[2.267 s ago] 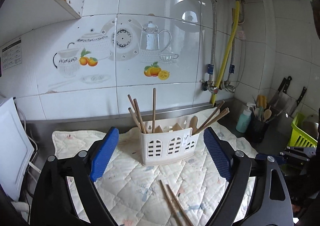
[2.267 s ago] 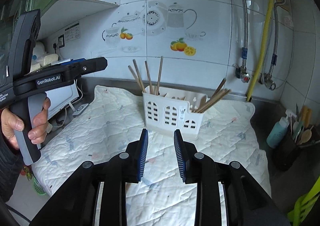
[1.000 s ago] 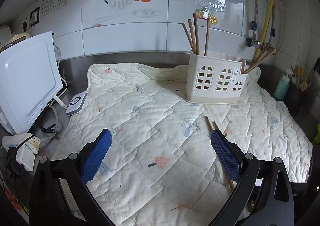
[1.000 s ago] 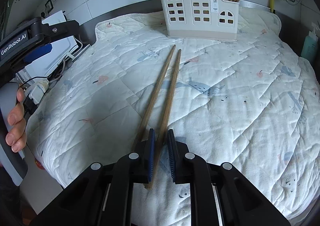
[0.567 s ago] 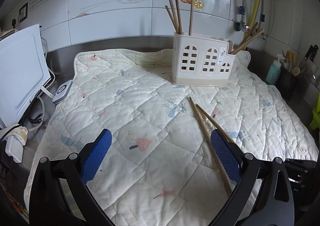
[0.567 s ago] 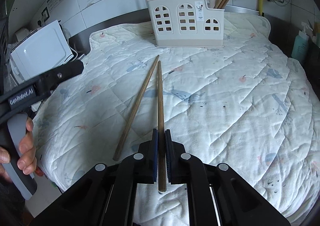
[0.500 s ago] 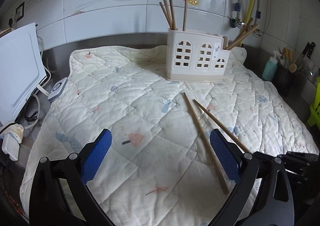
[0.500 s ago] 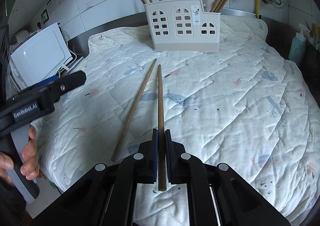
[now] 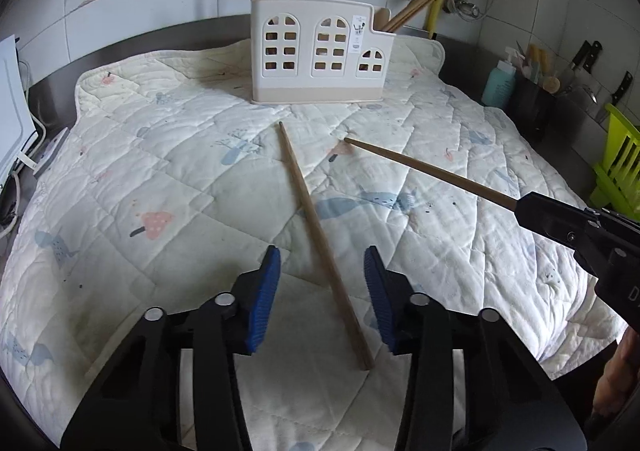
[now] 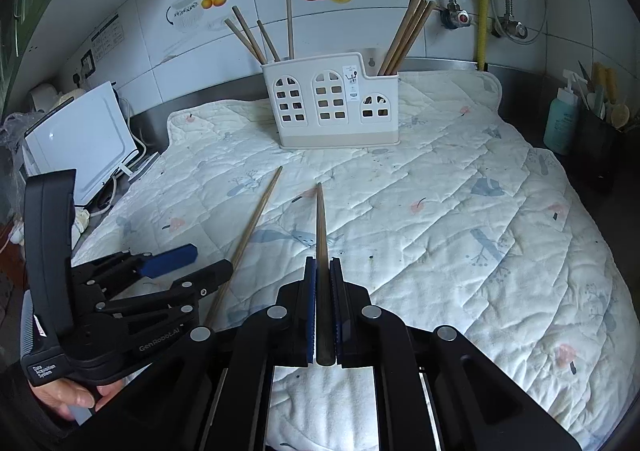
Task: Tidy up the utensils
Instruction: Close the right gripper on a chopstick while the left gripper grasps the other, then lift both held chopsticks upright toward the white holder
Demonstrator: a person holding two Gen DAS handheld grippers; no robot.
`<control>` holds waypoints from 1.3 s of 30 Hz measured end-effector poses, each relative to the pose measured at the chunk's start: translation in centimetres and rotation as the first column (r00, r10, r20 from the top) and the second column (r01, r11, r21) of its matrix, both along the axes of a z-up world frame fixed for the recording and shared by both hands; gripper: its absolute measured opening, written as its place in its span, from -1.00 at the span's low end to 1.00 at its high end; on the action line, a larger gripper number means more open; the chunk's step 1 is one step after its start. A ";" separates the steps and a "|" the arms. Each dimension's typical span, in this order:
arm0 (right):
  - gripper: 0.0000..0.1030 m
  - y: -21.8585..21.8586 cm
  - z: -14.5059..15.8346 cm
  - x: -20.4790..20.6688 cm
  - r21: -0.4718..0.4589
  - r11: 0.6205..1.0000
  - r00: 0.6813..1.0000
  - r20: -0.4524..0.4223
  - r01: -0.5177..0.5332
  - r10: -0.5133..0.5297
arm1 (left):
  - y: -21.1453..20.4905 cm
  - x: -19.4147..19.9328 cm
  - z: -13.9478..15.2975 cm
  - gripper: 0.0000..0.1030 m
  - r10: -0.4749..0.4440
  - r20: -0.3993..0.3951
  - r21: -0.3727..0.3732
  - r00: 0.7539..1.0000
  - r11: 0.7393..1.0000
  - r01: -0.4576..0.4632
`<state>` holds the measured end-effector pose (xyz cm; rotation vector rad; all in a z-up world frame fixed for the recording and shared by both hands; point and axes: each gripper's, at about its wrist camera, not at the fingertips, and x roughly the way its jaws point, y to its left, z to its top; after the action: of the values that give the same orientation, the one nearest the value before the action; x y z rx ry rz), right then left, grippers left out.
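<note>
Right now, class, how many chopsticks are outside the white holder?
2. One chopstick is clamped in the right gripper, lifted off the quilt. The other chopstick lies on the quilt between the closing left gripper jaws, not yet pinched. None appear hidden.

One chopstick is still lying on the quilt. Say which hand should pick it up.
Left. The left gripper straddles the lying chopstick, jaws closing around it; the right gripper already clamps the other chopstick.

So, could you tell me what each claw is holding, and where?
Right claw: one chopstick, by its thick end. Left claw: nothing yet, closing around the other chopstick.
</note>
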<state>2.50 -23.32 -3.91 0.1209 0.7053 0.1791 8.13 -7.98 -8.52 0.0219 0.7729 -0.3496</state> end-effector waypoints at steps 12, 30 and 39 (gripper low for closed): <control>-0.87 -0.5 -0.1 -0.1 0.014 1.000 1.000 0.006 0.000 0.000 | -0.3 0.9 -1.8 -0.74 -0.013 -0.069 -0.032 0.998 0.999 0.011; -0.87 0.0 3.4 -0.4 -0.029 1.000 0.996 0.092 0.000 0.003 | 2.6 0.7 1.0 -0.90 0.002 0.021 -0.032 1.000 0.999 -0.001; -0.87 -0.3 6.5 0.1 -0.053 0.999 0.987 0.158 -0.009 0.017 | 3.1 0.2 4.0 -0.91 0.001 0.137 -0.072 0.991 0.997 0.009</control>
<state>2.64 -23.58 2.58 0.0519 0.5520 0.1809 8.30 -4.88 -4.48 -0.0206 0.6234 -0.3763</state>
